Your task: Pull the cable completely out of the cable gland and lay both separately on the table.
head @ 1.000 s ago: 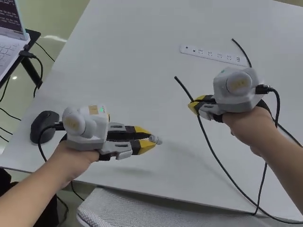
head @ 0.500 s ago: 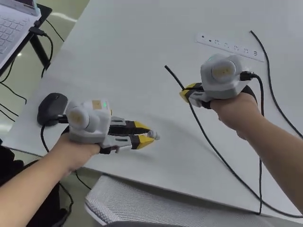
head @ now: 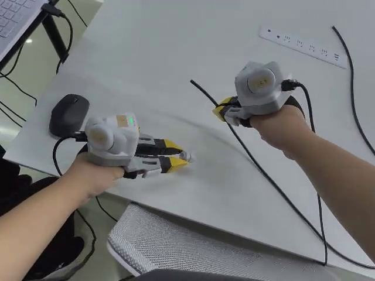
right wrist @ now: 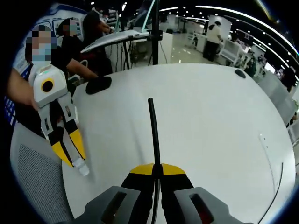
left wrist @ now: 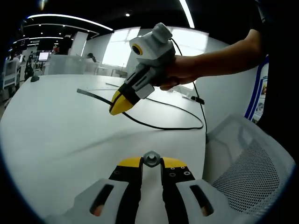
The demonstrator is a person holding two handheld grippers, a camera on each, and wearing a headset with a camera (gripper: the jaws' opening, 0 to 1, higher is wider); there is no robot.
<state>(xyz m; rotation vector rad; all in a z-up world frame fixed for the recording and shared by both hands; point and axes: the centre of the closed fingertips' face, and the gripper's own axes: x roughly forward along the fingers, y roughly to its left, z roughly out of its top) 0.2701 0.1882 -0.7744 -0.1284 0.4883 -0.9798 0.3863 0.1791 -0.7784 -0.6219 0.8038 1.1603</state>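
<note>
The cable gland (head: pixel 187 157), a small grey fitting, sits pinched between the tips of the left gripper (head: pixel 179 161), whose yellow-tipped jaws are pressed together on it. It is held just inside the near edge of the white table (head: pixel 152 47), towards the left corner. Whether it touches the surface cannot be told. In the left gripper view the gland sits squarely between the two jaw tips with bare table beyond it.

The black cable (head: pixel 263 175) is free of the gland and well apart from it. The right gripper (head: pixel 220 112) holds it nearer the middle of the table, jaws closed on it a short way back from its free end. That end sticks out past the jaws and points towards the left edge. The rest of the cable trails from behind the jaws across the table towards the near right corner. In the right gripper view the cable runs straight ahead from between the jaws.

A dark computer mouse (head: pixel 69 114) lies by the left edge, just beyond the left gripper. A white power strip (head: pixel 302 45) lies towards the far right of the table, with another black cord (head: pixel 351 76) beside it. A laptop (head: pixel 17 14) stands off the table past the left edge, and a grey mesh chair (head: pixel 176 249) sits under the near edge.
</note>
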